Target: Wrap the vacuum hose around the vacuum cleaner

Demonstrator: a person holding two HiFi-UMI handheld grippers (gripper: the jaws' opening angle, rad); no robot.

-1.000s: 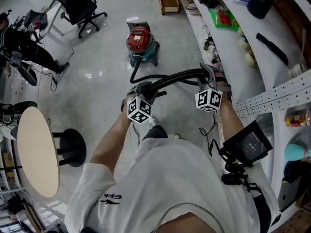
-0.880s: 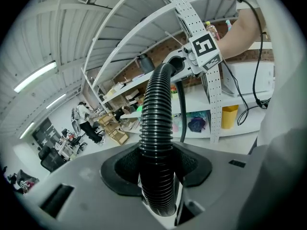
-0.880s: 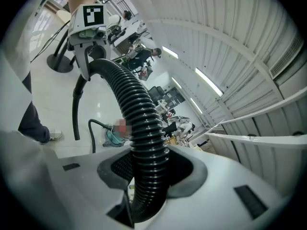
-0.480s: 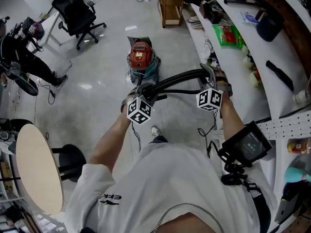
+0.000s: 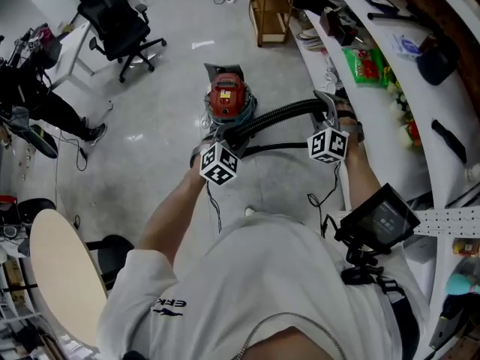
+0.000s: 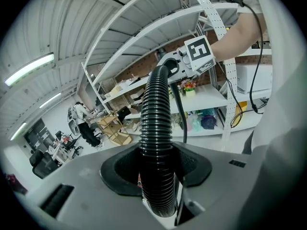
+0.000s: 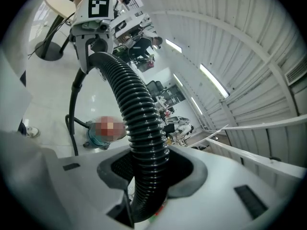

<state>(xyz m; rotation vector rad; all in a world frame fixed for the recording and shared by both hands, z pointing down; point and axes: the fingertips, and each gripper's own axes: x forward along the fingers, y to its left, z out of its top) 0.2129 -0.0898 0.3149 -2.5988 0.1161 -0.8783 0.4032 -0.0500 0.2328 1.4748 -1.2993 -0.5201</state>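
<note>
The vacuum cleaner (image 5: 227,100) stands on the floor at twelve o'clock from the person, with nothing wound on it, so the whole wrap is left. The black hose (image 5: 281,115) spans both claws. The left gripper (image 5: 219,135) and right gripper (image 5: 328,109) each clench it, which only the gripper views show close up; the head view alone shows both grippers together.

The grey floor (image 5: 161,167) bears the vacuum cleaner (image 5: 227,100) and a black office chair (image 5: 120,17).

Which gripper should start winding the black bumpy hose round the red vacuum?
Probably the left. The left gripper, shut on the black ribbed hose, appears closest to the red and teal vacuum cleaner; the right gripper holds the hose farther off.
</note>
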